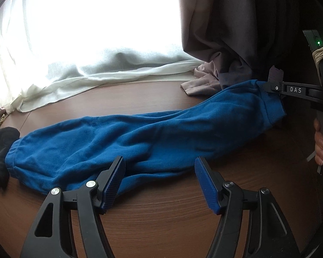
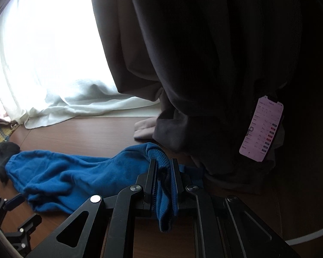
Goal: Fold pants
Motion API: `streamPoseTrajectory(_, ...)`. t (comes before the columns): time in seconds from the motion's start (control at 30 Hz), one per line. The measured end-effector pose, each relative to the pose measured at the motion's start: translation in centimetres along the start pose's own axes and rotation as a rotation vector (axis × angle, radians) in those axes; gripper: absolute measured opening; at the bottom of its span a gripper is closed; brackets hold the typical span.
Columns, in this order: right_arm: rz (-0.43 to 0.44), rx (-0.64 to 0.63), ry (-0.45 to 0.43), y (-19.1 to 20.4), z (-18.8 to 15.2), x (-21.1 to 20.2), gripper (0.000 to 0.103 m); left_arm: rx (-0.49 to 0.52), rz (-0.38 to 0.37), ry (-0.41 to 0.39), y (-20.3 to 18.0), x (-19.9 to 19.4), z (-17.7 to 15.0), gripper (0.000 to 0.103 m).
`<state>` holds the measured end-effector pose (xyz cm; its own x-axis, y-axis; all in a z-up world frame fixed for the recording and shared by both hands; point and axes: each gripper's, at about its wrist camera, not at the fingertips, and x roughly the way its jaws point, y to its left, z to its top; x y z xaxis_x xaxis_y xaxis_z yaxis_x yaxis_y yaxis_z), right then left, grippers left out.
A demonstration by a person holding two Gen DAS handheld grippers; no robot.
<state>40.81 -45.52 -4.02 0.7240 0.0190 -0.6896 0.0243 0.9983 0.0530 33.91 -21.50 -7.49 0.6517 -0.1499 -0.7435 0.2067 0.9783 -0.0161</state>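
Blue fleece pants [image 1: 140, 137] lie stretched lengthwise across the brown wooden table [image 1: 161, 219]. Above their near edge my left gripper [image 1: 159, 172] stands open, its blue pads wide apart and pressing on nothing. At the right end, my right gripper [image 1: 268, 87] is shut on the pants' ribbed cuff [image 1: 271, 109] and holds it slightly off the table. In the right wrist view the cuff [image 2: 159, 157] is pinched between the jaws of the right gripper [image 2: 164, 172], and cloth hangs down behind them. The rest of the pants [image 2: 75, 172] trail to the left, where my left gripper [image 2: 21, 210] shows in the lower left corner.
A black garment [image 1: 0, 150] lies at the pants' left end. White sheer curtain [image 1: 75, 79] and a dark curtain [image 1: 225, 32] drape onto the table's far edge, with pink cloth [image 1: 202, 83] beneath. A lit phone [image 2: 262, 129] hangs at the right. A hand [image 1: 320, 144] grips the right tool.
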Motion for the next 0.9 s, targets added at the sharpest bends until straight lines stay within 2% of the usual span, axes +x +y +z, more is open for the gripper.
streamPoseTrajectory(0.4,0.005,0.076,0.117,-4.5,-2.0,7.4,0.013,0.048,0.01,0.062,-2.4,5.9,1.6,0.066)
streamPoseTrajectory(0.7,-0.008,0.071,0.143,-4.7,-2.6,10.5,0.014,0.125,0.024,0.077,-2.7,8.4,1.9,0.068)
streamPoseTrajectory(0.83,-0.032,0.043,0.097,-4.5,-2.8,9.6,0.034,0.177,0.011,0.052,-2.5,8.2,2.8,0.069)
streamPoseTrajectory(0.9,-0.045,0.023,0.074,-3.8,-2.7,8.3,0.034,0.186,-0.013,0.024,-1.9,7.7,3.5,0.069)
